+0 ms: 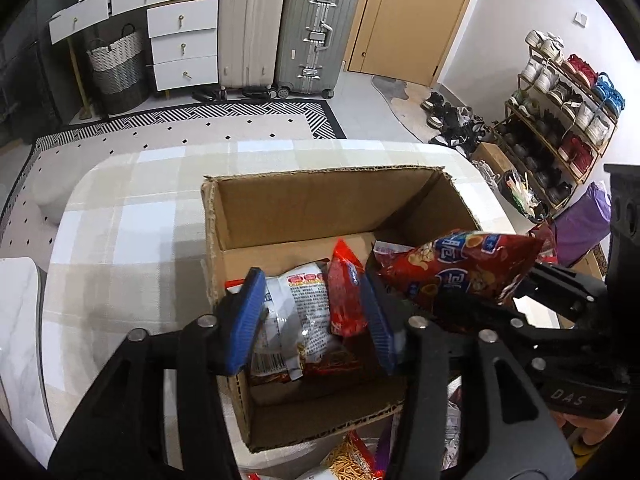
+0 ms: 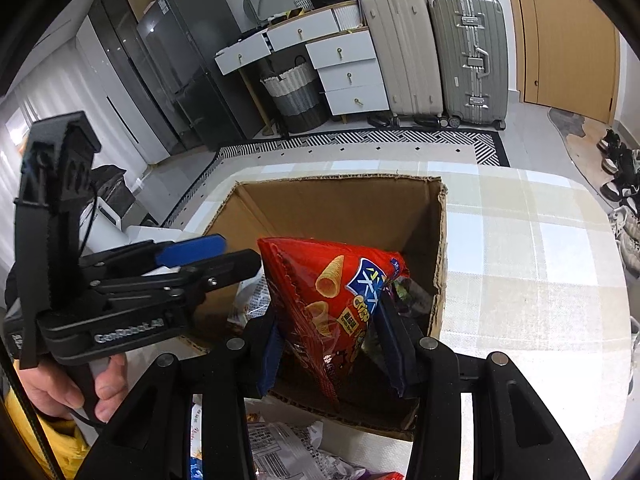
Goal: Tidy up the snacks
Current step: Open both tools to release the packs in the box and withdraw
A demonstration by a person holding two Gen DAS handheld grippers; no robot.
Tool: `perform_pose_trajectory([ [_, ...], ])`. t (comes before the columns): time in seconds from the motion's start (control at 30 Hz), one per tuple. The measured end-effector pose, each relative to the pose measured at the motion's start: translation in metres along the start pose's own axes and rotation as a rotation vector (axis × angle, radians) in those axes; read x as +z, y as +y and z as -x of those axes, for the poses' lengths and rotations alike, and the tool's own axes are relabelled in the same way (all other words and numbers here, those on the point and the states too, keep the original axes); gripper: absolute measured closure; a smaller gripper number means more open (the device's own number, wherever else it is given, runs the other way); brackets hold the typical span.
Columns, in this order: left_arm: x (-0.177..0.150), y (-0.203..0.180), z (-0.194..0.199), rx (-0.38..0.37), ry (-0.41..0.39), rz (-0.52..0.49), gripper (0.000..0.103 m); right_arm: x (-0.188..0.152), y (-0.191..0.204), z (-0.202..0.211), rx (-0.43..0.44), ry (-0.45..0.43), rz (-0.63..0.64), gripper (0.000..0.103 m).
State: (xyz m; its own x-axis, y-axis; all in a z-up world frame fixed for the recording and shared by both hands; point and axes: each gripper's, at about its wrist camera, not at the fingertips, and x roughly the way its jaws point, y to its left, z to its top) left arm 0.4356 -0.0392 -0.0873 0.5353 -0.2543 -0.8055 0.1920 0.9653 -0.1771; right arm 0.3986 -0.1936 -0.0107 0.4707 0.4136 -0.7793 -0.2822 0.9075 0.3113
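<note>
An open cardboard box (image 1: 304, 200) stands on the plaid-covered table and shows in the right wrist view too (image 2: 340, 208). Several snack packets lie in it, among them a white packet (image 1: 296, 308) and a small red one (image 1: 346, 296). My left gripper (image 1: 312, 320) is open and empty, hovering over the box above these packets; it also shows in the right wrist view (image 2: 224, 254). My right gripper (image 2: 332, 344) is shut on a red bag of cone crisps (image 2: 336, 292) and holds it over the box's near right side. The bag also shows in the left wrist view (image 1: 460, 268).
More loose snack packets lie on the table in front of the box (image 2: 288, 452) (image 1: 352, 460). Beyond the table (image 2: 540, 260) are a patterned rug (image 1: 180, 128), white drawers (image 1: 184, 48), a basket (image 1: 118, 68), two suitcases (image 1: 288, 28) and a shoe rack (image 1: 560, 120).
</note>
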Motion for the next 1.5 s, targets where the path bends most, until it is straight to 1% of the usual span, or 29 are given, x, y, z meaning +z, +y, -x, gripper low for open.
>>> perform_pose_trajectory([
  [0.07,-0.005,-0.003,0.009,0.006,-0.011,0.004,0.047,-0.001,0.001,-0.002,-0.023,0.005,0.003,0.059],
  [0.17,-0.009,-0.002,0.020,0.011,-0.015,-0.001,0.047,-0.003,0.001,-0.003,-0.018,0.018,0.004,0.057],
  [0.23,-0.014,0.001,0.031,0.009,-0.022,0.000,0.047,-0.002,0.005,-0.004,-0.017,0.034,0.009,0.050],
  [0.27,-0.016,0.001,0.035,0.013,-0.025,-0.002,0.046,0.000,0.007,-0.005,-0.022,0.035,0.011,0.045],
  [0.3,-0.016,0.002,0.039,0.018,-0.026,-0.004,0.043,0.001,0.008,-0.003,-0.029,0.026,0.012,0.043],
  [0.37,-0.018,0.001,0.046,0.022,-0.035,-0.008,0.041,0.001,0.010,0.001,-0.020,0.019,0.007,0.036],
  [0.43,-0.020,-0.001,0.055,0.029,-0.042,-0.014,0.038,0.002,0.012,0.006,-0.032,0.004,0.010,0.034],
  [0.57,-0.025,-0.001,0.074,0.055,-0.067,-0.009,0.023,0.001,0.013,0.025,-0.031,-0.042,0.002,0.031],
  [0.6,-0.026,-0.001,0.079,0.064,-0.073,-0.007,0.023,0.001,0.014,0.029,-0.032,-0.053,-0.003,0.029],
  [0.67,-0.030,-0.001,0.088,0.070,-0.081,-0.009,0.023,0.001,0.015,0.042,-0.034,-0.076,-0.012,0.026],
  [0.9,-0.045,-0.008,0.133,0.089,-0.119,-0.016,0.023,-0.009,0.030,0.089,-0.028,-0.155,0.000,0.026],
  [0.97,-0.052,-0.012,0.149,0.087,-0.139,-0.019,0.023,-0.015,0.039,0.108,-0.038,-0.187,0.013,0.019],
  [1.03,-0.059,-0.015,0.167,0.075,-0.162,-0.019,0.023,-0.023,0.045,0.125,-0.063,-0.227,0.029,0.017],
  [1.13,-0.073,-0.021,0.195,0.084,-0.199,-0.016,0.020,-0.037,0.058,0.151,-0.045,-0.277,0.057,0.017],
  [1.17,-0.079,-0.024,0.207,0.083,-0.222,-0.015,0.018,-0.043,0.063,0.159,-0.037,-0.294,0.066,0.015],
  [1.23,-0.089,-0.028,0.227,0.084,-0.259,-0.019,0.012,-0.054,0.072,0.175,-0.036,-0.320,0.085,0.010],
  [1.3,-0.101,-0.032,0.247,0.091,-0.290,-0.017,0.001,-0.067,0.082,0.190,-0.032,-0.350,0.104,0.010],
  [1.37,-0.116,-0.038,0.270,0.082,-0.332,-0.022,0.001,-0.080,0.094,0.206,-0.031,-0.386,0.135,0.008],
  [1.5,-0.143,-0.051,0.308,0.092,-0.381,-0.028,0.001,-0.100,0.113,0.233,-0.029,-0.450,0.175,0.004],
])
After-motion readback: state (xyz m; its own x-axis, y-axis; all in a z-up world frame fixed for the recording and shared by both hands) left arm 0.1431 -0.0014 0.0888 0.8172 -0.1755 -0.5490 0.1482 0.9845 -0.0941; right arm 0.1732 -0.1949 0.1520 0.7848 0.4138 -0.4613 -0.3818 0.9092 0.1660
